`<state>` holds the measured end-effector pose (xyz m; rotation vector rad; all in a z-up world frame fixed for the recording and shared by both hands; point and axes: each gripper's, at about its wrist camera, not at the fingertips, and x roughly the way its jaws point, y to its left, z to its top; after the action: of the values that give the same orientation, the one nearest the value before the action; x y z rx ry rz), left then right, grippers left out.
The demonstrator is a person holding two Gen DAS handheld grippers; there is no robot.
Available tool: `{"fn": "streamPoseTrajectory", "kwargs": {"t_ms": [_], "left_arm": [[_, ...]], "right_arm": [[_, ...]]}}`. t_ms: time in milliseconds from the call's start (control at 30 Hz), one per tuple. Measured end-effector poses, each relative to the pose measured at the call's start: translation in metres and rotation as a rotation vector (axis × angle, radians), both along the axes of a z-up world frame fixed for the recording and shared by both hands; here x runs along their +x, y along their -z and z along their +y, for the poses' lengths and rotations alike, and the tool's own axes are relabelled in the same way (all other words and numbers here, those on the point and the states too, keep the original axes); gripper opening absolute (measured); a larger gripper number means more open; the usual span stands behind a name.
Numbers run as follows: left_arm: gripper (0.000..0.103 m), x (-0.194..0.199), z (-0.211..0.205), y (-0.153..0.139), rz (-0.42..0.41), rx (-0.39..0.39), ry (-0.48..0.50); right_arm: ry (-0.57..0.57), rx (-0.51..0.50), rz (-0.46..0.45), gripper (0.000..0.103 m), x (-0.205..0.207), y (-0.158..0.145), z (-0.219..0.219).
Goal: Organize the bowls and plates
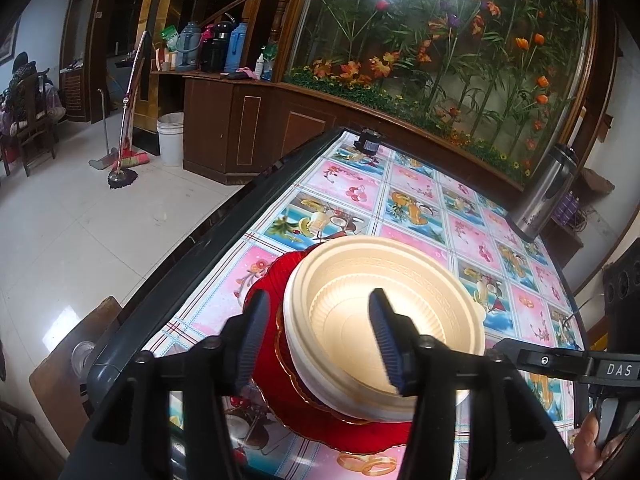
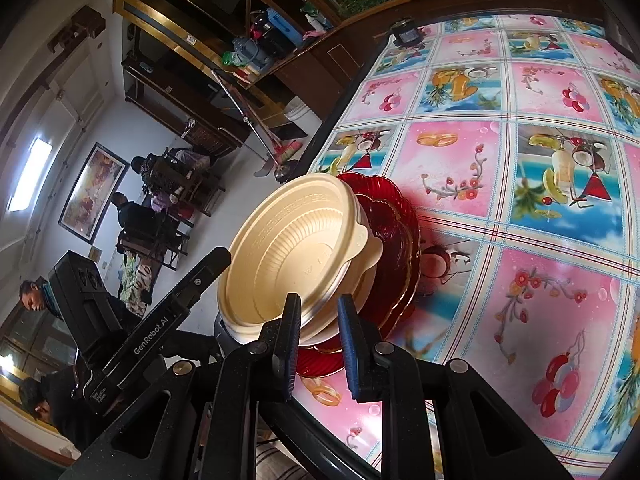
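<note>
While the left gripper (image 1: pixel 318 344) stood with its jaws apart around the near wall of the cream bowls (image 1: pixel 384 320), 1 finger outside the rim and 1 inside, neither pad plainly pressed the plastic, so the stack looked released rather than held. Those bowls sat nested on a red scalloped plate (image 1: pixel 280 400), which lay near the dark edge of the table (image 1: pixel 420 196) covered in a pink and blue fruit-patterned cloth. Only the left wrist view showed the steel flask (image 1: pixel 548 192) at the far side of the table, the glass case of artificial flowers (image 1: pixel 440 48) behind it, and the right tool's black body coming in from the right with a hand (image 1: pixel 592 448) beneath it. Only the right wrist view showed the right gripper (image 2: pixel 318 340), its jaws narrow, with the lower rim of the bowls (image 2: pixel 288 248) and a strip of the red plate (image 2: pixel 396 240) seen in the gap between its fingers; whether its pads gripped that rim could not be told. That view also showed the left tool's black body at the left and several seated people (image 2: pixel 136 216) across the room
</note>
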<state>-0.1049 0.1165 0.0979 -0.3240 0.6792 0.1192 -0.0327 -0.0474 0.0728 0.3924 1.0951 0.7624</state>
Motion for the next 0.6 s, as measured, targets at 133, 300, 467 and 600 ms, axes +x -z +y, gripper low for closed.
{"fn": "streamPoseTrajectory", "kwargs": {"t_ms": [133, 300, 467, 600], "left_arm": [[0.057, -0.004, 0.003, -0.005, -0.006, -0.004, -0.011], [0.058, -0.006, 0.005, -0.006, -0.008, -0.008, -0.012], [0.058, -0.013, 0.017, -0.010, -0.018, -0.023, -0.040], [0.058, -0.020, 0.037, -0.008, -0.017, -0.034, -0.081]], "right_arm": [[0.015, 0.005, 0.001, 0.023, -0.001, 0.000, -0.005], [0.032, 0.005, 0.004, 0.027, 0.000, 0.003, -0.014], [0.050, 0.002, 0.014, 0.027, 0.002, 0.010, -0.021], [0.069, -0.006, 0.014, 0.027, 0.004, 0.015, -0.028]]}}
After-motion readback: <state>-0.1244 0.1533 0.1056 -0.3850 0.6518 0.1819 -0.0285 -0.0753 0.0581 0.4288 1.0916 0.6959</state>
